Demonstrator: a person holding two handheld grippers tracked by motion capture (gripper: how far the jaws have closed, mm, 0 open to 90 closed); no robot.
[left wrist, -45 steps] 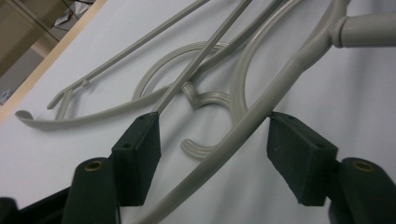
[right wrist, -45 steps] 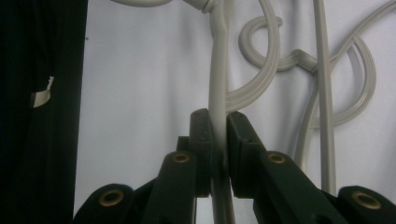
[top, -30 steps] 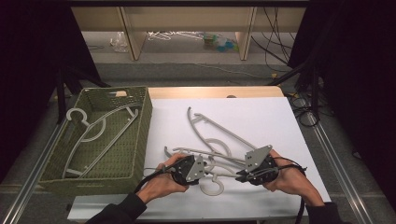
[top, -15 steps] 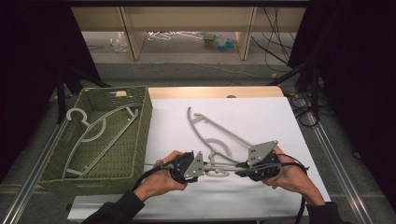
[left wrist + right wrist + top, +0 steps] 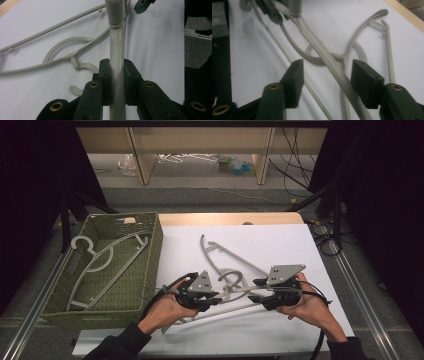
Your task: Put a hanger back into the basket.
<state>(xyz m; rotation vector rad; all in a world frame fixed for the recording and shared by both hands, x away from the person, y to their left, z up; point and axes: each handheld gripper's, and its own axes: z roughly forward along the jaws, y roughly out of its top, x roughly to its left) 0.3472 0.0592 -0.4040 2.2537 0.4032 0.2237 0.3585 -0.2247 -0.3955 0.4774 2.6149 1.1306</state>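
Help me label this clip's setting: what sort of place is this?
Probably a lab recording bench: a white-covered table ringed by dark curtains, loose black cables on the floor, and a woven green basket of grey plastic hangers.

hanger [image 5: 235, 292] | between both hand-held grippers (lifted) | basket [image 5: 150, 265] left

Grey hanger [image 5: 235, 292], green woven basket [image 5: 150, 265]

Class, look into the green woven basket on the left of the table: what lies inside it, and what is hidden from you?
Inside the green basket lies one grey hanger, its hook toward the far left corner. The basket's near wall hides the bottom strip behind it.
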